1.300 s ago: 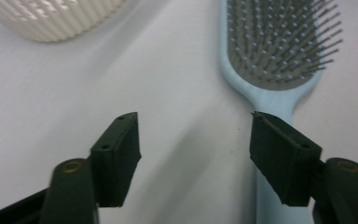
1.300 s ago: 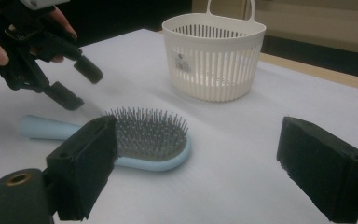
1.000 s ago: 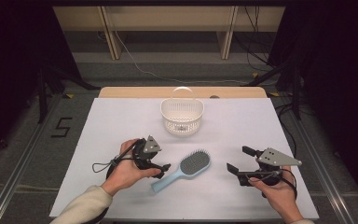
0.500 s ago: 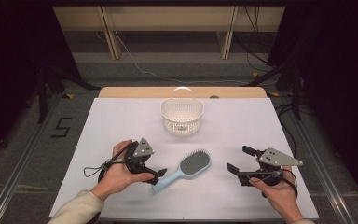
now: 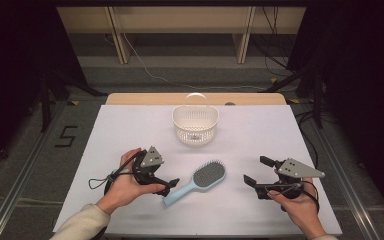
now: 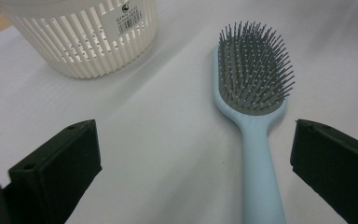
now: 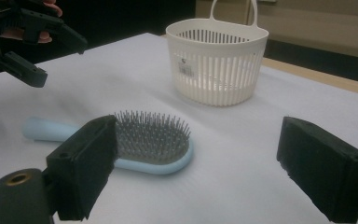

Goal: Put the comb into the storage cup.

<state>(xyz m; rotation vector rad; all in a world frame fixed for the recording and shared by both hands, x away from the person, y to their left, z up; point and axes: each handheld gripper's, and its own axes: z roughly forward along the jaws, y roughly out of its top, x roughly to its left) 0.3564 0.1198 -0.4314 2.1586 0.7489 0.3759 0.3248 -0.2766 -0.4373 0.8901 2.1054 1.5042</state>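
A light-blue hairbrush (image 5: 207, 176) lies bristles up on the white table, its handle pointing to the near left. My left gripper (image 5: 169, 185) sits at the handle's end. Its jaws have just been opening and now stand wide. In the left gripper view the hairbrush (image 6: 254, 84) has its handle between the jaws, nearer the right one and untouched; the left gripper (image 6: 193, 144) is open. My right gripper (image 5: 257, 171) rests open to the right of the brush, nothing in it. The right gripper view shows the right gripper (image 7: 196, 154) aimed past the hairbrush (image 7: 151, 137).
A white slatted basket (image 5: 195, 131) with a loop handle stands upright behind the brush at mid table, also as the basket (image 6: 81, 42) and the basket (image 7: 216, 70). The table's near edge (image 5: 205, 232) runs just below both hands. Dark floor and cables surround the table.
My left hand has shifted slightly toward the near edge beside the brush handle. The brush, the basket and the right gripper have stayed where they were.
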